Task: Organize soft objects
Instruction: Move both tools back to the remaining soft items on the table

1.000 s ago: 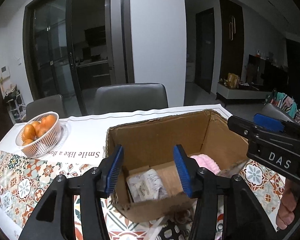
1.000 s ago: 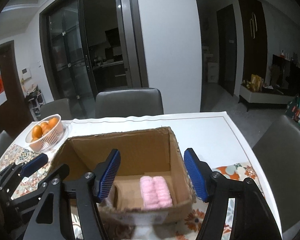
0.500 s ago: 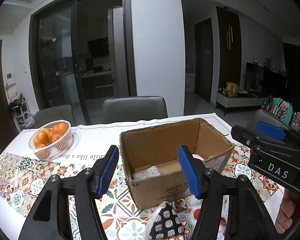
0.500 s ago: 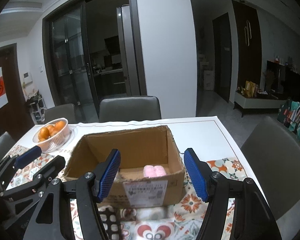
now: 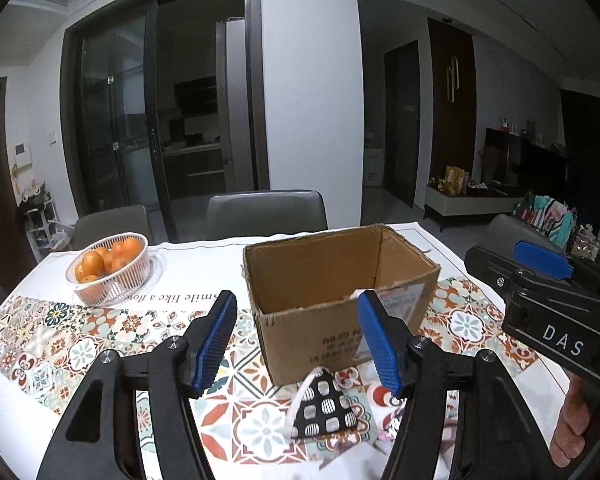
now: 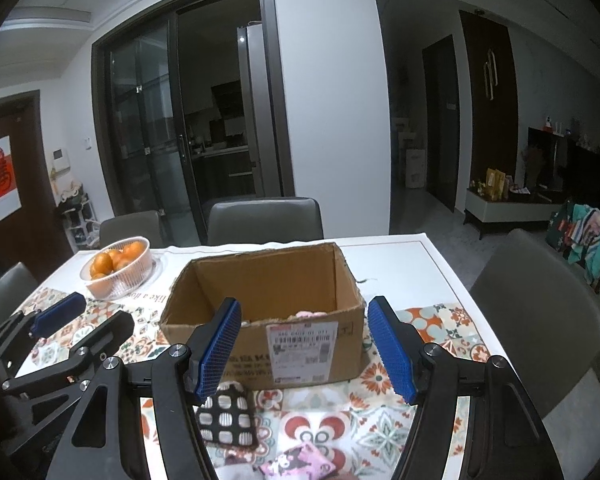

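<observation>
On the patterned tablecloth (image 5: 80, 344), seen through the left wrist camera, an open corrugated cardboard box (image 5: 340, 280) stands with rough, frayed rims and printed lettering on its near wall. Just in front of it, on the near side, lies a soft black pouch (image 5: 324, 408) with white barred ovals and a white cord, roughly triangular from this angle. The left gripper (image 5: 300, 344) hangs above the cloth with its ribbed blue pads spread wide and nothing between them. Far left sits a white lattice basket (image 5: 112, 276) of round oranges. At the right edge the other tool's black body shows, gripped by a bare hand (image 5: 580, 432).

From the right wrist camera, the same box (image 6: 268, 320) shows a white shipping label on its near face, and a bit of pink fluffy fabric (image 6: 310, 314) peeks over the rim inside. The right gripper (image 6: 304, 350) is likewise spread and holds nothing. Near its left pad lies the black-and-white pouch (image 6: 228, 416), squarish here; a pink printed cloth (image 6: 300, 464) lies crumpled at the near edge.
</observation>
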Motion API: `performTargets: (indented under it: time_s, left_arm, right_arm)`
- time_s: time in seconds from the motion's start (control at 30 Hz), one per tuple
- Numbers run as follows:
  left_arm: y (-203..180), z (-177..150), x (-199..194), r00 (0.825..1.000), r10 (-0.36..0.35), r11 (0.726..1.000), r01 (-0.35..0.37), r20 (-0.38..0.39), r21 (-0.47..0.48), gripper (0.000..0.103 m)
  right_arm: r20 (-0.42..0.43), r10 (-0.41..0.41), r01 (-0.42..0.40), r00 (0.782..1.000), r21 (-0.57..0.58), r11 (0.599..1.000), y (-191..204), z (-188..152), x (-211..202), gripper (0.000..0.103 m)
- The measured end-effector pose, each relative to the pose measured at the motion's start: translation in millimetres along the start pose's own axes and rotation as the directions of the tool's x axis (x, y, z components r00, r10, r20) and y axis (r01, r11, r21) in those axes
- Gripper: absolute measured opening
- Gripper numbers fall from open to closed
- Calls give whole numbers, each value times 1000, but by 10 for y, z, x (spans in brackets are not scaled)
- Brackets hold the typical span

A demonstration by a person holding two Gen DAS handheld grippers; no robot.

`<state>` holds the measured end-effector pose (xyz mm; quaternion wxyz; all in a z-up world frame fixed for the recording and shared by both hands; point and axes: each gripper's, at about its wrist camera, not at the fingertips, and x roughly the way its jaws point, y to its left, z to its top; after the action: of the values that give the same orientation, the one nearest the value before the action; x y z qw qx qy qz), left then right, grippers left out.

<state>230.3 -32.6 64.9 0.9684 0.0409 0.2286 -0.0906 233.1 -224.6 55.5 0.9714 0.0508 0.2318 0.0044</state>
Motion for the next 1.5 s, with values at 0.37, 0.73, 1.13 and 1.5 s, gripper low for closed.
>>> performTargets:
  time_s: [0.37,0.73,1.13,1.5]
  left_arm:
    - [-57,-281,-304,1000,-14,1000,14,-19,18,62]
    - [-139,-552,-492,998,-19,1000,20,-52,16,62]
    - [-187,-862,-598,995,-34,999,37,-91,32,62]
    - [-258,-1157,-622,990,-38,997,46,-136,58,62]
  right_arm:
    - [-8,-5,5,1000,18,1000,-5,-255,-312,67]
    - [-20,-17,18,1000,18,1000,-20,-526,-561,67]
    - [-94,-2,5,996,30,1000,0,-862,-619,67]
    - [-201,5,1,980,31,1000,4,-1197,-549,67]
